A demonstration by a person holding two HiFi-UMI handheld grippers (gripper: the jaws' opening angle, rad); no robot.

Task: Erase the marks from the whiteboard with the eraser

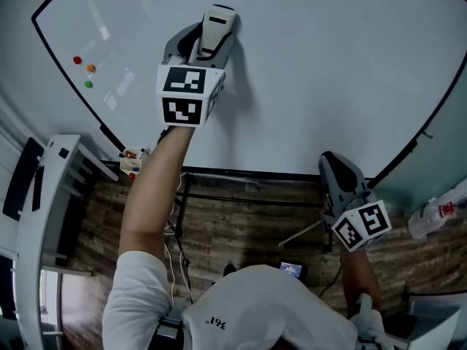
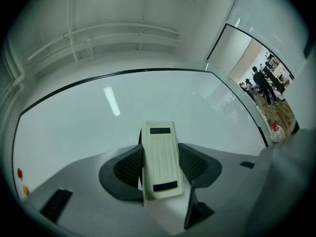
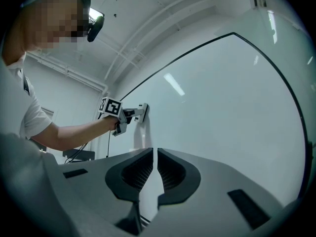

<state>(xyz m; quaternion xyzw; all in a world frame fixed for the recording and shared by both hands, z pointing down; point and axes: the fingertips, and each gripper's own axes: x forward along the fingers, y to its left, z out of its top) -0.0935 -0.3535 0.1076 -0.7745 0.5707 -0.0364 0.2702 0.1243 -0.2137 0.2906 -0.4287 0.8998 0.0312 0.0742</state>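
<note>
Eraser: clamped lengthwise in left claw, against whiteboard.
Right claw: pressed together, empty, low near board's lower edge.
Magnets: three, board's left side.

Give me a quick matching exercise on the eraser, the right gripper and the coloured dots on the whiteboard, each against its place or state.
Things:
1. eraser
2. right gripper
3. coloured dots

Place or state:
A. near the whiteboard edge at the head view's left
B. fingers together, nothing held
C. clamped between the fingers of the left gripper

Pairs: 1-C, 2-B, 3-A.
</note>
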